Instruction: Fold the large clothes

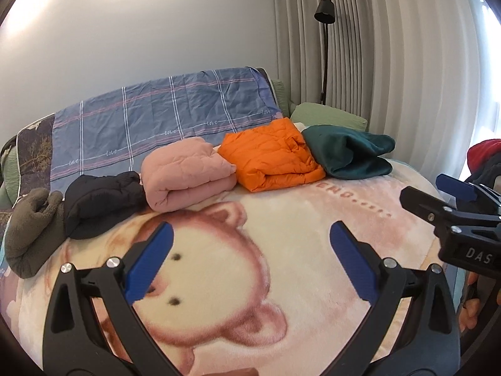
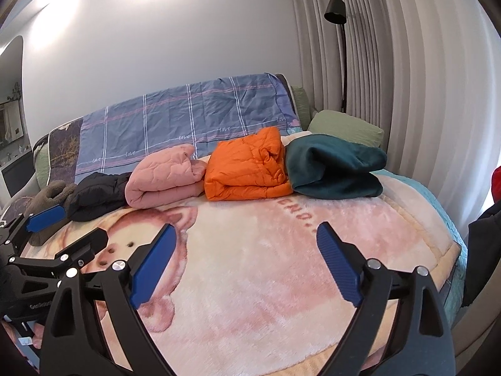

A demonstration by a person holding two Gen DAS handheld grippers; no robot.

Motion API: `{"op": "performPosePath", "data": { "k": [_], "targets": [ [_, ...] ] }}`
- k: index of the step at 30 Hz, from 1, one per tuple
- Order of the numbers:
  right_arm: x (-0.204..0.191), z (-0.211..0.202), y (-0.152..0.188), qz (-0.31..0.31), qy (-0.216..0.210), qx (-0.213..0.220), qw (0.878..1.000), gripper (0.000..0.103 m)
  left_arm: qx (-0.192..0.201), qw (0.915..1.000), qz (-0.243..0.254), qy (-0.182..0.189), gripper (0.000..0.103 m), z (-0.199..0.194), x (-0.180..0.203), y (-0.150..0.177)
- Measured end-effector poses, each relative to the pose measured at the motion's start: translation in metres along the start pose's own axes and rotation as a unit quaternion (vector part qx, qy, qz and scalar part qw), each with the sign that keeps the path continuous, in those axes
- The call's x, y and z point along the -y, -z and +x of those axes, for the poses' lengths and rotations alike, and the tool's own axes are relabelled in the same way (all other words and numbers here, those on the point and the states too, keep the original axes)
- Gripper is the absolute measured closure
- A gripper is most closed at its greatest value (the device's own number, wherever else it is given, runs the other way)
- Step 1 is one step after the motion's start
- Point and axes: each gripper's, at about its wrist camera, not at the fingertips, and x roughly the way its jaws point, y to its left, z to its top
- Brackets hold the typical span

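- Behind the bed we note a plain pale wall, pleated grey curtains (image 1: 391, 62) and a black floor lamp (image 1: 324, 12); a blue checked sheet (image 1: 156, 119) hangs over the headboard.
- On the bed lies a pink bear-print blanket (image 1: 250, 250), and its near part carries no garment.
- We find five folded garments in a row along the far edge of that blanket, from left to right: olive fleece (image 1: 31, 228), black jacket (image 1: 100, 200), pink quilted jacket (image 1: 184, 175), orange puffer jacket (image 1: 272, 156), teal garment (image 1: 347, 150). Neighbours touch or overlap.
- A green pillow (image 1: 328, 116) sits behind the teal garment.
- Left tool (image 1: 250, 261): its blue pads stand wide apart above the blanket, with nothing between them.
- Right tool (image 2: 247, 263): likewise wide, nothing gripped; it appears at the right edge of the left view.
- Red and dark cloth shows at the far right edge; we cannot tell what it is.
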Motion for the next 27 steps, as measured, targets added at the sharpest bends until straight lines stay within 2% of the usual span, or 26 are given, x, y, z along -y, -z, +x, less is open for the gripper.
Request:
{"op": "performPosePath", "data": {
  "k": [8, 13, 27],
  "targets": [
    [-0.004, 0.001, 0.002, -0.001, 0.007, -0.004, 1.000, 0.012, -0.001, 0.9999, 0.009, -0.011, 0.002, -0.003, 0.003, 0.003],
    [-0.006, 0.002, 0.003, -0.002, 0.009, -0.004, 1.000, 0.012, -0.003, 0.9993, 0.010, -0.037, 0.002, -0.003, 0.001, 0.003],
    [-0.014, 0.009, 0.005, -0.019, 0.015, -0.009, 1.000, 0.012, -0.017, 0.9992, 0.008, -0.037, 0.002, 0.002, -0.001, 0.007]
  ]
}}
